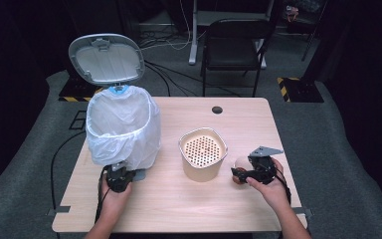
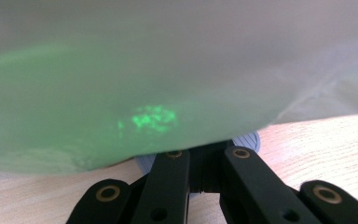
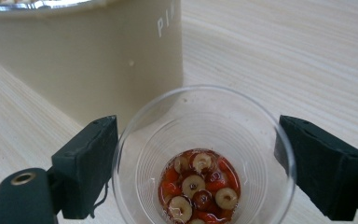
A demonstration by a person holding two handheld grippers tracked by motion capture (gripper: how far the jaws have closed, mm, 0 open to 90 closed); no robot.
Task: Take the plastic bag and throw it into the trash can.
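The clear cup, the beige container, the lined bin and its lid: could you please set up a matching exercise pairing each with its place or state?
Things:
1. clear cup
2. beige container
3. lined bin
4. bin lid

Places or states:
A. flipped up, open
B. at the table's left, draped in a white bag
C. at the table's middle, with a perforated insert
D. between the right gripper's jaws, with red and tan pieces at the bottom

Pairs: 1-D, 2-C, 3-B, 4-A
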